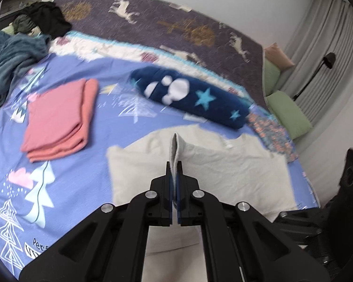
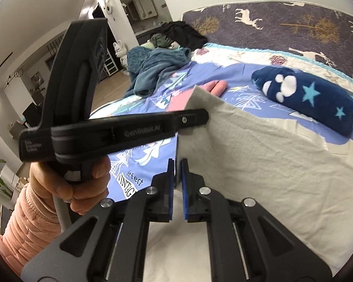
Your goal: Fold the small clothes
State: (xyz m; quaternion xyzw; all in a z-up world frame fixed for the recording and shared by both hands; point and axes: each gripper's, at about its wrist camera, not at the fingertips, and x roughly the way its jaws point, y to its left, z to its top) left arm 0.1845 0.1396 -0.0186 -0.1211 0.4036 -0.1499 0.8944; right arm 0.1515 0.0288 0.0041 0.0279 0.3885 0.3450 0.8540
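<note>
A cream-white garment (image 1: 223, 164) lies on the blue printed bedsheet (image 1: 70, 188), partly lifted. My left gripper (image 1: 176, 164) is shut on a raised fold of its edge. In the right wrist view the same garment (image 2: 258, 164) hangs as a lifted sheet. My right gripper (image 2: 178, 164) is shut on its near edge. The left gripper (image 2: 200, 117) shows there from the side, pinching the garment's upper left corner, with the person's hand (image 2: 82, 183) on its handle.
A folded pink garment (image 1: 58, 122) lies left on the bed. A rolled navy fleece with stars (image 1: 193, 96) lies behind. A pile of teal and black clothes (image 1: 23, 40) sits at the far left. Green pillows (image 1: 287, 112) are at the right.
</note>
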